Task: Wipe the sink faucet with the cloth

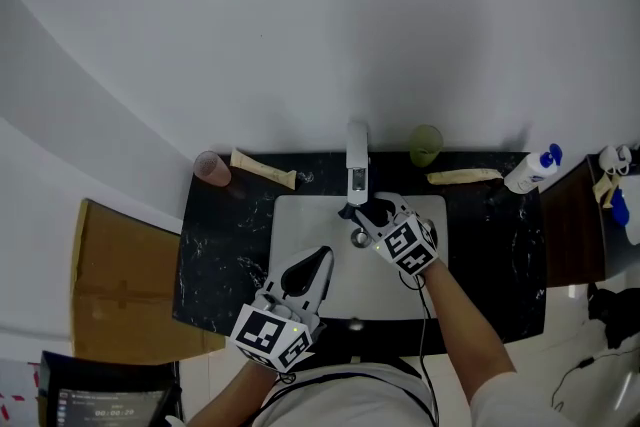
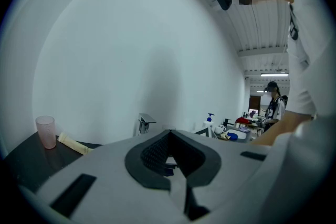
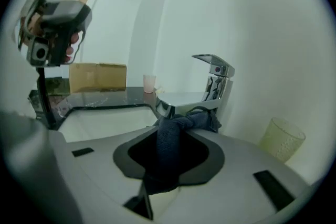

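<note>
1 soft, limp cloth [image 3: 170,147], best gripped bunched, is clamped in the right gripper [image 3: 178,124] at the faucet [image 3: 214,78]; the left gripper [image 2: 169,135] is closed, empty.

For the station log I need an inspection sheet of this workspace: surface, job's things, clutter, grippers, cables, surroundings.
Surface: black marbled counter with a white sink set in it.
Job's things: chrome faucet at the back of the sink; dark cloth touching its spout.
Clutter: pink cup, green cup, two cream tubes and a pump bottle along the counter's back edge.
Grippers: right gripper jaws clamped on the cloth; left gripper jaws together, empty, over the sink's front.
Cables: one cable runs along the right forearm.
Surroundings: white wall behind; cardboard box beside the counter.
</note>
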Demonstrator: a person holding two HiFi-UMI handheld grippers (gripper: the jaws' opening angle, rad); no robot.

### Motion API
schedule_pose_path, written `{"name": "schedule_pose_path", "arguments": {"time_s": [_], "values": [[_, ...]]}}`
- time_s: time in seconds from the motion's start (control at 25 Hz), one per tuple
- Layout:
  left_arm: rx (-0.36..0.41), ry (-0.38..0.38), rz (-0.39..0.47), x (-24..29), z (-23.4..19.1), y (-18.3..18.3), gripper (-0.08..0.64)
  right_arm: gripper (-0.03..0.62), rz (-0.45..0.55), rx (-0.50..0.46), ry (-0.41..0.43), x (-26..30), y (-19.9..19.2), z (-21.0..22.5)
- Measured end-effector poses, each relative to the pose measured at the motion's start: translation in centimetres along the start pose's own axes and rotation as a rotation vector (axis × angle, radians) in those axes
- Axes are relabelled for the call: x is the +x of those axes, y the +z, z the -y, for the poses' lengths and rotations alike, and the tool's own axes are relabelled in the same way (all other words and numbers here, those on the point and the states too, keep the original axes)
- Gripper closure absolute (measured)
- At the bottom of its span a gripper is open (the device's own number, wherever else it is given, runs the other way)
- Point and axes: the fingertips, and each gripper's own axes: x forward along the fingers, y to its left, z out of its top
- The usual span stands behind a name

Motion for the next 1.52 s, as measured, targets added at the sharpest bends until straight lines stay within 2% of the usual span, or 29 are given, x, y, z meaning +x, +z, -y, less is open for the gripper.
{"name": "schedule_pose_path", "arguments": {"time_s": [0.16, 0.36, 0.44, 0.76, 1.04, 1.24, 1.36, 1.52], "values": [[-0.002, -0.001, 0.003, 0.0, 0.0, 0.2, 0.560, 0.485, 0.058, 0.143, 0.051, -1.5, -0.3, -1.7], [-0.003, -0.001, 0.005, 0.0, -0.2, 0.0, 0.560, 0.484, 0.070, 0.234, 0.076, -0.1, -0.5, -1.1], [-0.004, -0.006, 0.015, 0.0, -0.3, -0.4, 0.560, 0.483, 0.060, 0.218, 0.059, 0.9, -0.4, 0.0], [0.001, 0.016, 0.006, -0.6, -0.6, -0.2, 0.560, 0.483, 0.004, 0.030, 0.000, 3.1, 0.8, 3.0], [-0.003, 0.025, 0.004, -0.6, -0.6, 0.3, 0.560, 0.484, 0.041, 0.131, 0.054, 0.9, 0.2, 0.0], [-0.010, 0.025, 0.008, -0.4, -0.9, 0.5, 0.560, 0.484, 0.050, 0.147, 0.117, -0.9, -0.3, -2.3], [-0.009, 0.019, 0.019, -0.4, -1.0, 0.3, 0.560, 0.484, 0.047, 0.147, 0.103, 0.0, -0.4, -1.6], [-0.008, 0.033, 0.008, -0.6, -1.2, 0.4, 0.560, 0.483, 0.029, 0.110, 0.040, 2.3, 0.2, 1.5]]}}
